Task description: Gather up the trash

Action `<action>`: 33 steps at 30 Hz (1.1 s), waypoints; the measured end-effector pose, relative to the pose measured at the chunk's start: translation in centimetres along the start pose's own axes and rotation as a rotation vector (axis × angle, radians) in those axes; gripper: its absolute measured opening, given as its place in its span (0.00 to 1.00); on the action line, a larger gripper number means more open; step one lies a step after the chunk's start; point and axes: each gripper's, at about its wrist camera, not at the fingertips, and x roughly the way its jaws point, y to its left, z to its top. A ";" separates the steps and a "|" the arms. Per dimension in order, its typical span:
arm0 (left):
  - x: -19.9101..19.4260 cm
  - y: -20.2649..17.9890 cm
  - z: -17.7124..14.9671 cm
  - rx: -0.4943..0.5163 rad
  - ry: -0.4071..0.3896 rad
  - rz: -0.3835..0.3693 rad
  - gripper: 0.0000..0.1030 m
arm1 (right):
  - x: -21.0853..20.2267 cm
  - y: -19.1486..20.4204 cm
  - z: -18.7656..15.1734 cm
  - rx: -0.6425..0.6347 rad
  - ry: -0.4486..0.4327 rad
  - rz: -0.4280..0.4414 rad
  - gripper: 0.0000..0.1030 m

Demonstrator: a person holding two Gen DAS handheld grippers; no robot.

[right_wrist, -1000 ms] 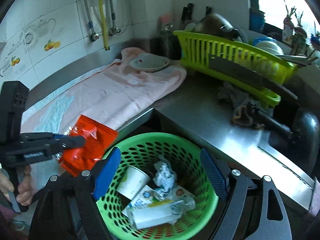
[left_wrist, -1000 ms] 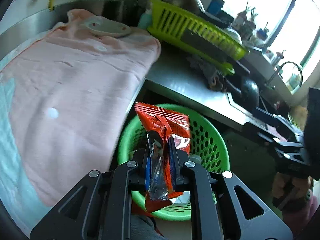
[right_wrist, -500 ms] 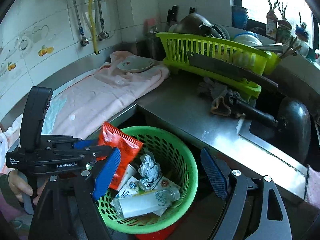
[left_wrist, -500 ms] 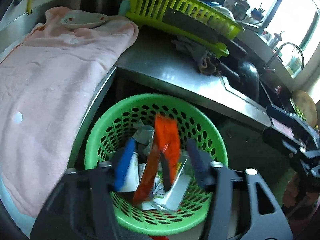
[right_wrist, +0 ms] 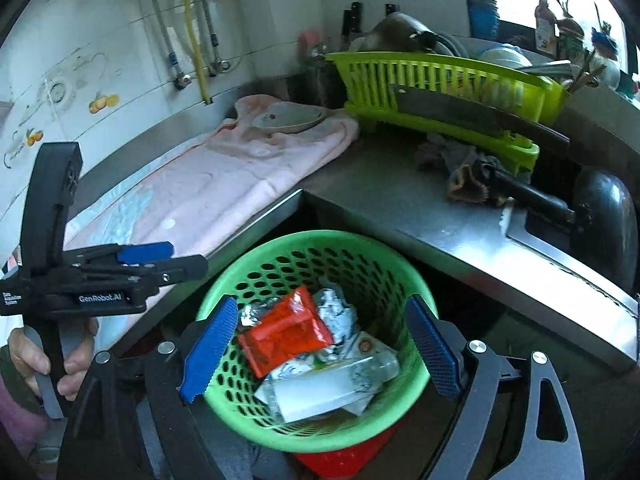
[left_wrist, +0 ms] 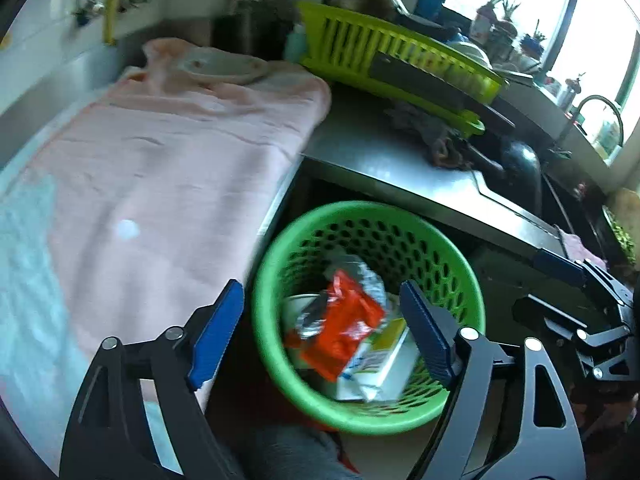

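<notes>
Left view: my left tongs [left_wrist: 320, 332] spread, empty, above the basket [left_wrist: 276, 264]; the wrapper [left_wrist: 344, 328] lies inside it.

Right view: my right tongs [right_wrist: 316, 344] also spread over the basket [right_wrist: 320, 236]. Only here my hand [right_wrist: 24, 352] shows. Lowering carelessly might tip the basket.

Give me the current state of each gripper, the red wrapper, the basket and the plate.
Left gripper: open, empty.
Right gripper: open, empty, above the basket.
Red wrapper: in the basket, on top of other trash.
Basket: upright, partly filled.
Plate: resting on the pink towel.
</notes>
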 end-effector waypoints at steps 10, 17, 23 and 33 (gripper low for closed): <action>-5.3 2.9 -1.2 0.056 -0.091 0.199 0.92 | 0.8 6.0 -0.5 -0.056 0.020 0.024 0.87; -8.0 4.9 -2.4 0.038 -0.125 0.253 0.95 | 1.2 8.5 -0.7 -0.061 0.032 0.043 0.89; -9.7 6.9 -3.7 -0.012 -0.143 0.304 0.95 | 0.7 9.7 -0.3 -0.051 0.019 0.047 0.90; -12.2 9.0 -5.6 -0.051 -0.169 0.350 0.95 | 0.6 11.4 -0.3 -0.072 0.003 0.032 0.91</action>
